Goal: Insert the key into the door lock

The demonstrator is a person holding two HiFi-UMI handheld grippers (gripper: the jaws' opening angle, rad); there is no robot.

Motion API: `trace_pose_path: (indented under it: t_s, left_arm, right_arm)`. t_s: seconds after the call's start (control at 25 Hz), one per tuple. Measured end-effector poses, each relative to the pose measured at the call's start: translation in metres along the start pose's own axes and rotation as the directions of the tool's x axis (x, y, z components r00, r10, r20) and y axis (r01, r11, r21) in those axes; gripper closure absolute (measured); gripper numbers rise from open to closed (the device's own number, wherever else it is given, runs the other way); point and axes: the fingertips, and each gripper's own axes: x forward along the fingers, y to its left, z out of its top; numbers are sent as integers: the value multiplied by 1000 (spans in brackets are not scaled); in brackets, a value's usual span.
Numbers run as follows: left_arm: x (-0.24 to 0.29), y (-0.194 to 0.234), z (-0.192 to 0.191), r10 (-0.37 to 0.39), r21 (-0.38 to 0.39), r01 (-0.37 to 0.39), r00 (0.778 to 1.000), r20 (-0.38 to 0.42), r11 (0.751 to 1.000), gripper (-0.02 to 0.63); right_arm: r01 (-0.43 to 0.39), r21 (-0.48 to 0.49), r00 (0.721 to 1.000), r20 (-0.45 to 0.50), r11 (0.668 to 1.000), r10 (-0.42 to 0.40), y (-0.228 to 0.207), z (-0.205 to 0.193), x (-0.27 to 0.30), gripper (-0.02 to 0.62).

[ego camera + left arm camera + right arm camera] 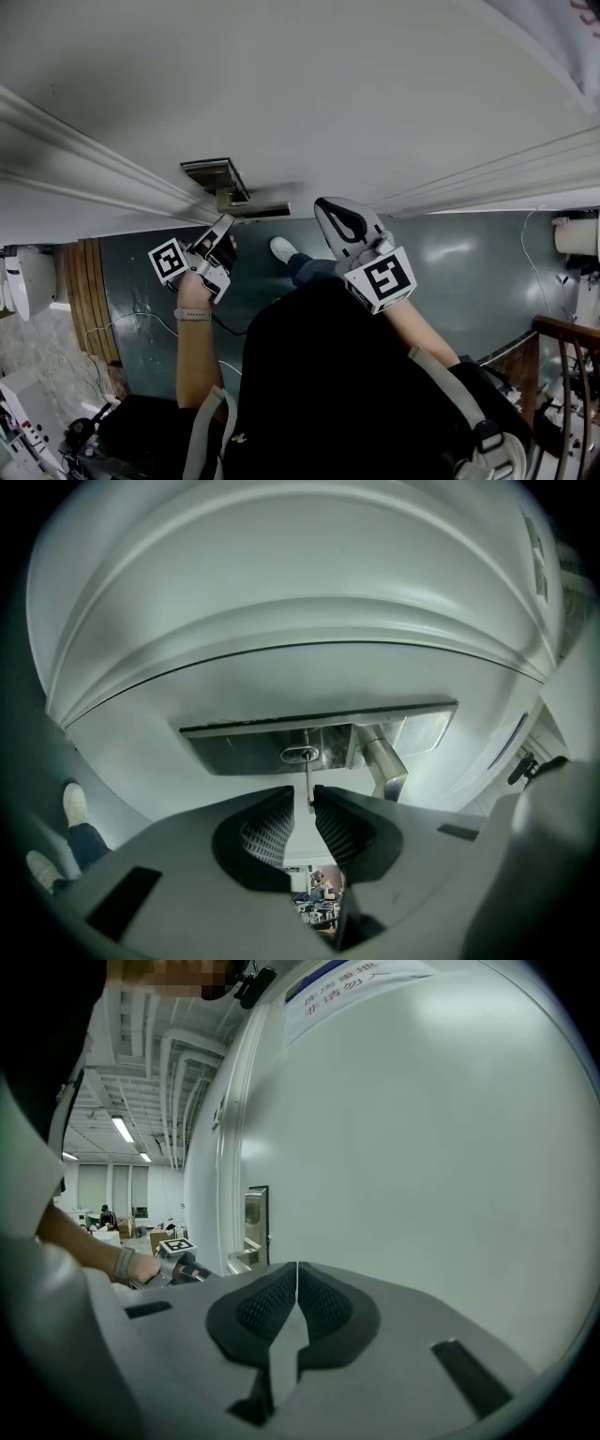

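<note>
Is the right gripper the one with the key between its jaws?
No, the right gripper has its jaws together with nothing between them, while the key stands between the jaws of the left gripper.

Soft, even indoor light, nothing blown out. My head view's sharp; pale sheen on the floor (469,262), the person's dark top (328,394) near black. Both gripper views fisheye hard: black vignette corners, door (281,592) lines bowed. Lock plate (244,752) glints, key (308,785) crisp. I see strip lights (122,1129) glowing in the right gripper view; nearest foreground soft.
</note>
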Motion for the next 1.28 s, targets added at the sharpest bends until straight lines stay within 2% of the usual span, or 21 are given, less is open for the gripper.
trace_pose_path:
  t_s: [0.16, 0.32, 0.52, 0.72, 0.8, 0.92, 1.04, 1.28]
  left_arm:
    - [-11, 0, -6, 7, 8, -7, 1000, 15, 1000, 541]
    - [-27, 7, -11, 59, 36, -60, 998, 26, 998, 541]
    - [-54, 4, -12, 86, 67, -94, 990, 109, 993, 581]
    - [-90, -1, -16, 177, 161, -208, 966, 191, 965, 597]
    - [-104, -7, -16, 186, 213, -234, 956, 225, 949, 597]
    - [-121, -21, -14, 163, 311, -253, 943, 289, 916, 597]
    - [-145, -30, -16, 197, 368, -336, 910, 366, 867, 597]
    - [-193, -58, -25, 245, 476, -497, 833, 496, 726, 597]
  right_arm:
    - [-20, -5, 1000, 2, 1000, 20, 7, 2, 2, 578]
    - [-59, -7, 998, 2, 998, 59, 20, 3, 9, 578]
    - [-123, -24, 992, 2, 992, 123, 42, 7, 16, 578]
    - [-190, -49, 982, 6, 981, 190, 68, 14, 20, 578]
    - [-219, -52, 976, 2, 974, 219, 79, 14, 23, 578]
    - [-277, -57, 961, 0, 959, 277, 97, 14, 29, 578]
    - [-335, -70, 942, -7, 940, 335, 118, 15, 32, 578]
    - [-431, -106, 902, -13, 896, 432, 162, 22, 33, 578]
